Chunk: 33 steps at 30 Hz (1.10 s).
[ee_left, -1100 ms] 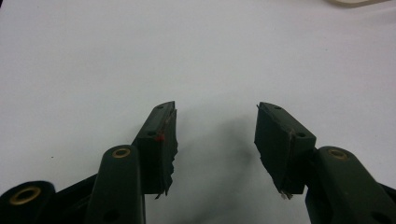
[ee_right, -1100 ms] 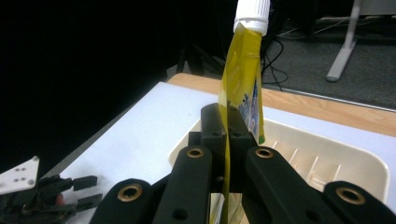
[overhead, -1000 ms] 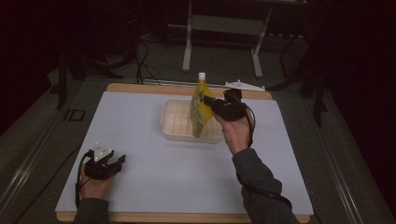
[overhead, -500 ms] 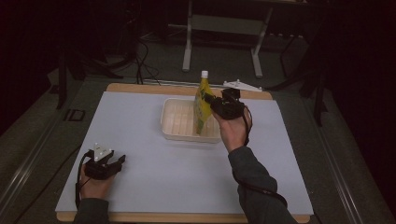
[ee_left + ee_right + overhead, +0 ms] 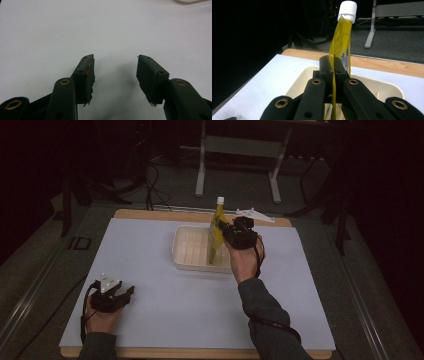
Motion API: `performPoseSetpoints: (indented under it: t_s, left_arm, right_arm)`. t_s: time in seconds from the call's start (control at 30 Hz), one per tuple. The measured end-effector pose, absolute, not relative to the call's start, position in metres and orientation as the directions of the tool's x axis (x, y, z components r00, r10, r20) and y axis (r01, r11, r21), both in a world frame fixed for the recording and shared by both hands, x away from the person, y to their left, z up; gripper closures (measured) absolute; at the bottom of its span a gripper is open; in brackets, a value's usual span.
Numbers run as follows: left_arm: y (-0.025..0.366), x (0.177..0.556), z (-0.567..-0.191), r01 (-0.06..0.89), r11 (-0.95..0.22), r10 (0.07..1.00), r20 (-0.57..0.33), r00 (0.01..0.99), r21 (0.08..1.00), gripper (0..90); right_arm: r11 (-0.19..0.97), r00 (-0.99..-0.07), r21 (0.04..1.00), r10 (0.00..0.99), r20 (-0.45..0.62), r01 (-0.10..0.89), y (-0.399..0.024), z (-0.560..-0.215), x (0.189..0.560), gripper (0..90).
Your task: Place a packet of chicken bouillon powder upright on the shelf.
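A yellow pouch (image 5: 216, 236) is clamped upright by the right gripper (image 5: 227, 234) over a tray (image 5: 186, 251); its thin edge could slip. The left gripper (image 5: 115, 75) is held apart.

The right gripper (image 5: 333, 75) has its two black jaws pressed together on a yellow pouch (image 5: 340, 48), pinching its flat edge between them. The pouch stands nearly upright, leaning slightly right toward its top, where a white screw cap (image 5: 347, 10) sits. Below and behind the jaws lies a cream tray (image 5: 387, 86), and the pouch's lower end hangs over its inside. The tray rests on a white tabletop (image 5: 269, 80) with a wooden edge (image 5: 382, 65) at the far side. A grey metal leg (image 5: 370, 30) stands on the dark floor beyond.
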<state>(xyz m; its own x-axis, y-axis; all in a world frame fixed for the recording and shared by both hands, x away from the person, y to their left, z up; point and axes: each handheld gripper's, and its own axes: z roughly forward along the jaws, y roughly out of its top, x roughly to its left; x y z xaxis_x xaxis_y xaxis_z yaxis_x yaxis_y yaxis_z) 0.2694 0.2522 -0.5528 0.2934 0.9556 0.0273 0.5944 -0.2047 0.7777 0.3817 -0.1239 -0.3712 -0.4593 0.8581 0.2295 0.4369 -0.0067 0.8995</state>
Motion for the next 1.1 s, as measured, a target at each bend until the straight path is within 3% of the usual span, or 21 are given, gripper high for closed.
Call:
performPoseSetpoints:
  t_s: [1.1]
  left_arm:
    - [0.253, 0.269, -0.553, 0.593, -0.202, 0.956, 0.024, 0.294, 0.779, 48.6]
  right_arm:
    - [-0.021, -0.396, 0.88, 0.887, 0.235, 0.475, -0.111, -0.39, 0.397, 90.0]
